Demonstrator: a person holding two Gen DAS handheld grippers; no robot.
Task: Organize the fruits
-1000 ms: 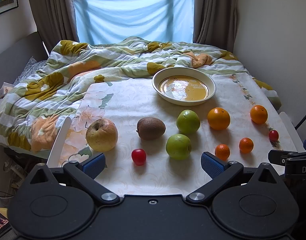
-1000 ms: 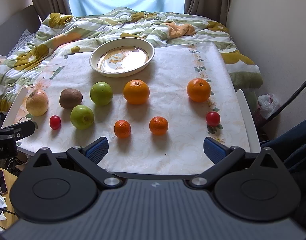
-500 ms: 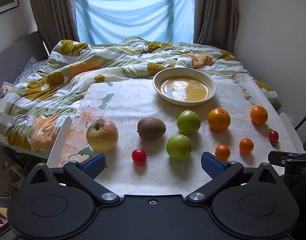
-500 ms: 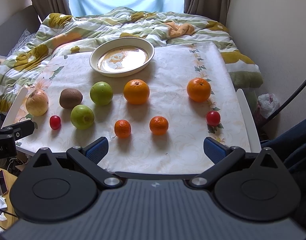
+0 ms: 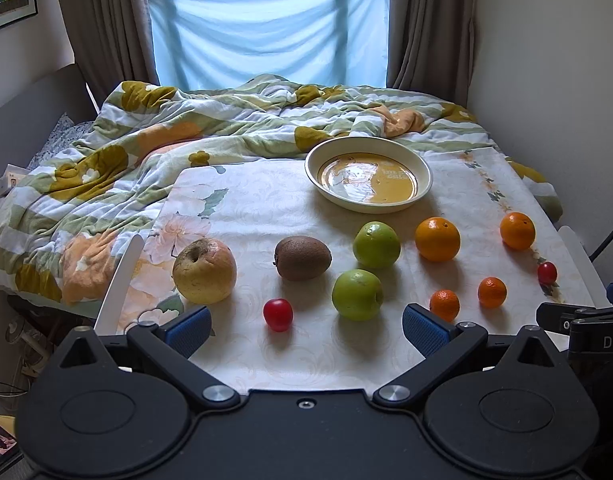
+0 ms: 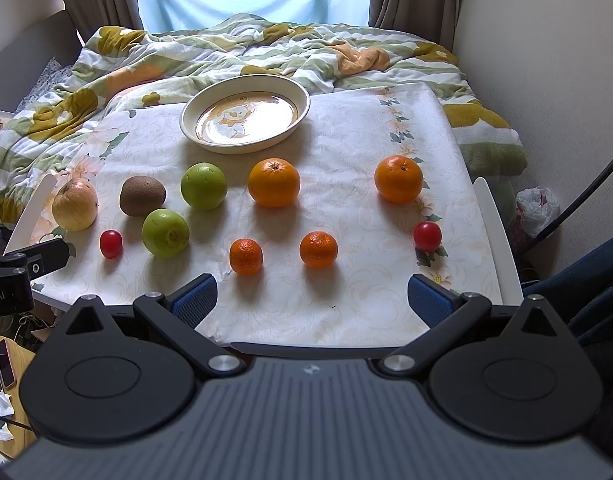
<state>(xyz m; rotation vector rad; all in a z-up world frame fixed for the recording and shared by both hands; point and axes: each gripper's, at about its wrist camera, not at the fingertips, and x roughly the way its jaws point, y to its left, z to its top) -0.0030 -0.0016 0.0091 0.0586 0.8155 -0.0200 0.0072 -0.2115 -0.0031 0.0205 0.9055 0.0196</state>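
Fruit lies scattered on a cloth-covered table point(image 5: 266, 208): a yellow apple point(image 5: 204, 271), a kiwi point(image 5: 302, 258), two green apples point(image 5: 357, 294) point(image 5: 376, 244), two oranges point(image 5: 437, 239) point(image 5: 517, 230), two mandarins point(image 5: 444, 305) point(image 5: 492, 291) and two red cherry tomatoes point(image 5: 278, 314) point(image 5: 547, 272). An empty cream bowl point(image 5: 368, 179) stands behind them. My left gripper point(image 5: 304, 328) hangs open over the near edge, just short of the tomato. My right gripper point(image 6: 312, 300) is open too, in front of the mandarins point(image 6: 246, 256) point(image 6: 318, 249), holding nothing.
A rumpled flowered quilt point(image 5: 146, 148) covers the bed behind and left of the table. Walls close in on the right, a curtained window at the back. White table rails point(image 6: 496, 236) stick out at both sides. A person's dark sleeve point(image 6: 578, 280) shows at right.
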